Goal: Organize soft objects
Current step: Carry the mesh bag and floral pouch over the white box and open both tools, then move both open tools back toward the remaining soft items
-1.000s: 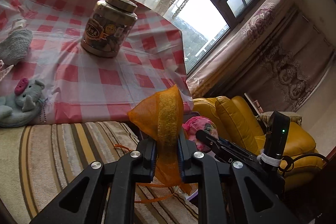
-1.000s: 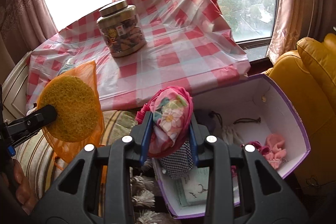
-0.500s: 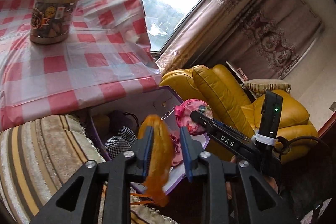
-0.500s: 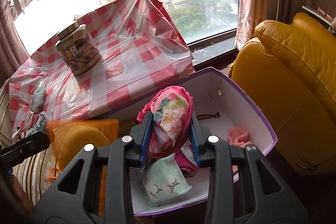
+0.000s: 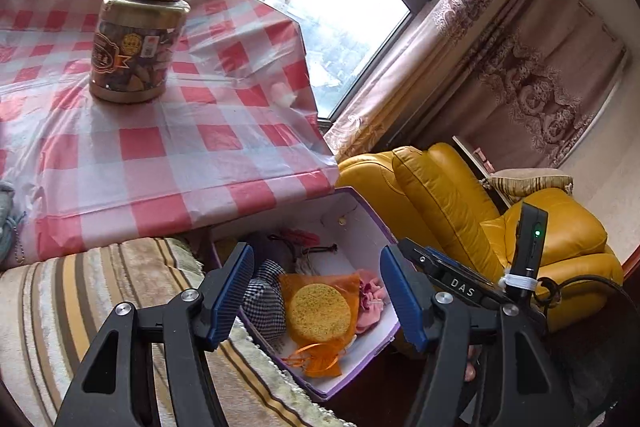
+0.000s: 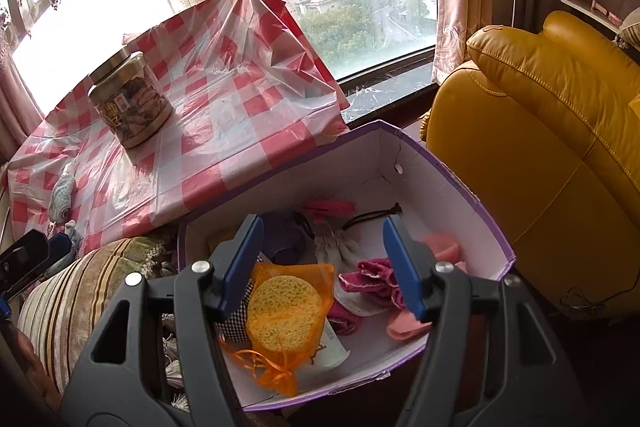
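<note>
Both grippers are being held spread wide with nothing between the blue pads: the left gripper (image 5: pixel 318 291) and the right gripper (image 6: pixel 322 263) are each being hung above the purple-rimmed box (image 6: pixel 452 179). Inside the box, an orange mesh pouch (image 6: pixel 290 311) with a round yellow sponge in it is being cradled on a checked cloth (image 5: pixel 264 303), with pink fabric pieces (image 6: pixel 372 281) lying just beside it. Behind the box, a gold-lidded jar (image 5: pixel 134 39) is being borne by the red-checked tablecloth (image 5: pixel 160 155); beside the box, a yellow armchair (image 6: pixel 540 147) is being seen.
</note>
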`<action>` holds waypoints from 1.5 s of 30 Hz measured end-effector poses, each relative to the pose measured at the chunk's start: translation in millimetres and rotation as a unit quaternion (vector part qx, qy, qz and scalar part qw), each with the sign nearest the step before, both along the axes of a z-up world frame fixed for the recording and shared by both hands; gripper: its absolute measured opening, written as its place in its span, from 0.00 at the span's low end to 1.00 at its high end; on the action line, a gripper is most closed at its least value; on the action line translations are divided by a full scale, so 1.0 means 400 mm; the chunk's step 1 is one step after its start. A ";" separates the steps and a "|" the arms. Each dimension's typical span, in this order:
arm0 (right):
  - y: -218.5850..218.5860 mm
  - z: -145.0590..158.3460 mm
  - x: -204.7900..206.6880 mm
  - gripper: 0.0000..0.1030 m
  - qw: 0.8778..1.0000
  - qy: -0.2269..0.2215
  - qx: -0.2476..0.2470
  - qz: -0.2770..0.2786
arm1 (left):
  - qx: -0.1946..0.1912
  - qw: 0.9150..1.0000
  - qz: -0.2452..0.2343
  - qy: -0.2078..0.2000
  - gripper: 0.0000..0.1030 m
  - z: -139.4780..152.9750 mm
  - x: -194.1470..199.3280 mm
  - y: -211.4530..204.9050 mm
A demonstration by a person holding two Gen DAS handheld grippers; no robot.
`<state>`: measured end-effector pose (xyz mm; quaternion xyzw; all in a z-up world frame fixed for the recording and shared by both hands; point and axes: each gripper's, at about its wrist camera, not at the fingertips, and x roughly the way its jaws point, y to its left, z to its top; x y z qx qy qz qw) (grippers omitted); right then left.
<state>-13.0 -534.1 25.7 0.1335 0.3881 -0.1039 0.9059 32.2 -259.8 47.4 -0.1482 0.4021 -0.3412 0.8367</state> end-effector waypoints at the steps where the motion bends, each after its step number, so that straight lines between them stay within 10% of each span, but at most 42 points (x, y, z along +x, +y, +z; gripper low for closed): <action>1: 0.006 0.000 0.003 0.64 1.000 0.001 0.000 0.003 | 0.003 1.000 0.008 -0.002 0.65 0.000 0.004 0.012; 22: 0.180 0.007 0.077 0.71 0.996 0.040 -0.031 0.079 | 0.055 0.985 0.163 -0.029 0.65 0.005 0.033 0.280; 45: 0.500 -0.043 0.210 0.75 0.973 0.083 -0.016 0.217 | 0.156 0.908 0.388 -0.001 0.65 -0.025 -0.034 0.739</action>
